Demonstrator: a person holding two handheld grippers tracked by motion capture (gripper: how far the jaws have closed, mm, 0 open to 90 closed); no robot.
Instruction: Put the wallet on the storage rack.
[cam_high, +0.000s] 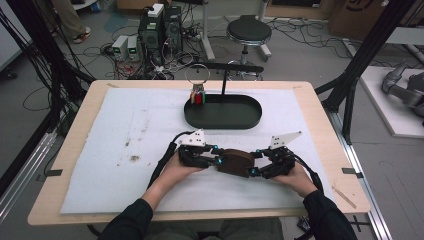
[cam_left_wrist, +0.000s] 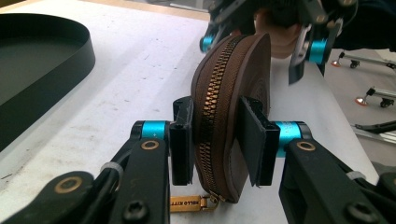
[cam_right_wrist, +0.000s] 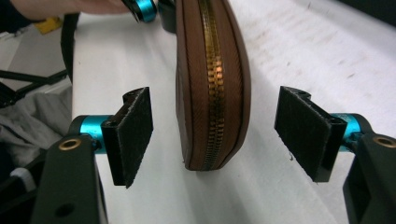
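Gripping brown pouch (cam_left_wrist: 219, 121), left claw (cam_left_wrist: 219, 140) seemingly tight.

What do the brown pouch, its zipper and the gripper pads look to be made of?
Brown pouch: looks like smooth leather or faux leather, matte with a soft sheen and stitched edges; which one is unclear. Zipper: gold-toned metal teeth that glint, on woven brown tape. Pads of the right gripper: black, rough and fibrous at the edges, probably felt or foam.
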